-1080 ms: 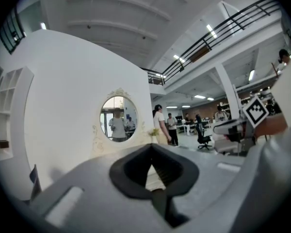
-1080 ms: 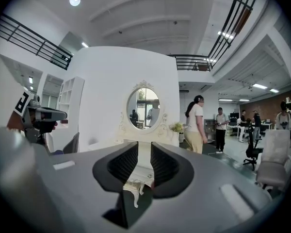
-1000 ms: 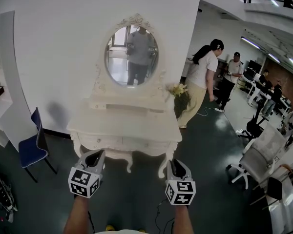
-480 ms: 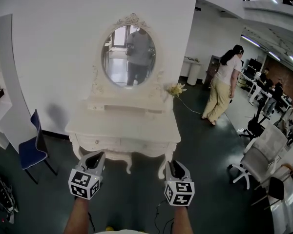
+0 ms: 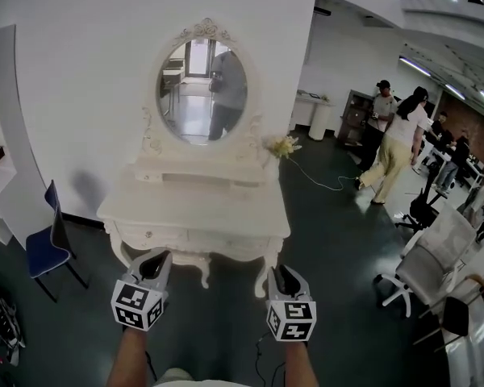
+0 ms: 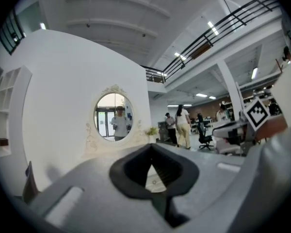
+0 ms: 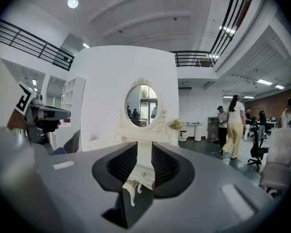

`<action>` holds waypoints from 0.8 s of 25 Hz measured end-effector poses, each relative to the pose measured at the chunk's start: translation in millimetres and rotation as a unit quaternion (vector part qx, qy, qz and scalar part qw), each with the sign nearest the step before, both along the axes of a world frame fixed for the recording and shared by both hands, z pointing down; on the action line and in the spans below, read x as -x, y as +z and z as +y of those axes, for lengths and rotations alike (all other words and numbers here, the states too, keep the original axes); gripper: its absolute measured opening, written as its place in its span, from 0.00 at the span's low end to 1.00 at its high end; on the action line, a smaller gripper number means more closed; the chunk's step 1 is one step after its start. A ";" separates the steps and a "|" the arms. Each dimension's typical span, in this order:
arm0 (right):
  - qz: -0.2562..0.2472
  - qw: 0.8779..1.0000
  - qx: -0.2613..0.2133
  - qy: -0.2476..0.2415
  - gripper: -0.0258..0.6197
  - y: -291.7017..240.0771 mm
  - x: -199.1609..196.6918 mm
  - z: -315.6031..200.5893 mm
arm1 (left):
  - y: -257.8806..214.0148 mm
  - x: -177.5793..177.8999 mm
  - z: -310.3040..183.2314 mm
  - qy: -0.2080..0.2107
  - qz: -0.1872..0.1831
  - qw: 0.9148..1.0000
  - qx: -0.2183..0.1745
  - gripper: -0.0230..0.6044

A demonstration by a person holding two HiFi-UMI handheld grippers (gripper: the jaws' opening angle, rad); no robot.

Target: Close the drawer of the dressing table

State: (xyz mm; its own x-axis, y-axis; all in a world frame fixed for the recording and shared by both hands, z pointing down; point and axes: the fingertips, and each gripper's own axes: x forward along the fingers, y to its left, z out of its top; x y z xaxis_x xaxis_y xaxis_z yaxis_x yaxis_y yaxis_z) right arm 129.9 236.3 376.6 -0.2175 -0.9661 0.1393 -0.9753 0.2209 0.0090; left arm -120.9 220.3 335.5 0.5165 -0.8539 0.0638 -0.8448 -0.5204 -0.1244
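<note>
Lower frame, near: L gripper [image 5: 155, 258] w/ jaw tips together, nothing between. R gripper [image 5: 281, 271] w/ jaws narrowly apart, empty, touching nothing. Both just short of dressing table [image 5: 195, 210] at centre. Drawer front [image 5: 152, 235] under tabletop, looks flush. Beyond: oval mirror [image 5: 202, 91], flowers [image 5: 284, 145] to its right; blue chair [image 5: 42, 250] at left edge.

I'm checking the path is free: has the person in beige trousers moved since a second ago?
Yes. The person in beige trousers has walked right, away from the dressing table.
</note>
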 end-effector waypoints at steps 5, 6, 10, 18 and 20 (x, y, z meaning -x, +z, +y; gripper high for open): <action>0.002 1.000 0.006 -0.007 0.16 10.2 -13.7 -25.6 | 11.4 -16.7 -21.3 -0.002 0.004 1.000 0.007 0.03; 0.002 1.000 0.008 -0.008 0.16 12.0 -15.6 -31.3 | 13.2 -18.8 -26.4 -0.003 0.004 1.000 0.008 0.03; 0.002 1.000 0.010 -0.011 0.16 16.0 -20.7 -59.2 | 17.5 -27.1 -54.3 -0.001 0.003 1.000 0.009 0.03; -0.012 1.000 0.014 -0.003 0.16 17.8 -16.9 -151.8 | 25.3 -33.0 -154.7 0.019 0.002 1.000 0.018 0.03; -0.011 1.000 0.014 0.001 0.16 14.6 -13.4 -183.2 | 22.2 -31.4 -190.9 0.025 0.004 1.000 0.018 0.03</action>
State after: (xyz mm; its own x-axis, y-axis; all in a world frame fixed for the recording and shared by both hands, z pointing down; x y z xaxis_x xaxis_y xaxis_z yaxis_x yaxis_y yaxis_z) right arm 143.4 53.2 391.2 -0.2185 -0.9624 0.1611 -0.9757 0.2186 -0.0179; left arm -89.5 29.3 357.7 0.5598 -0.8238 0.0895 -0.8182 -0.5666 -0.0979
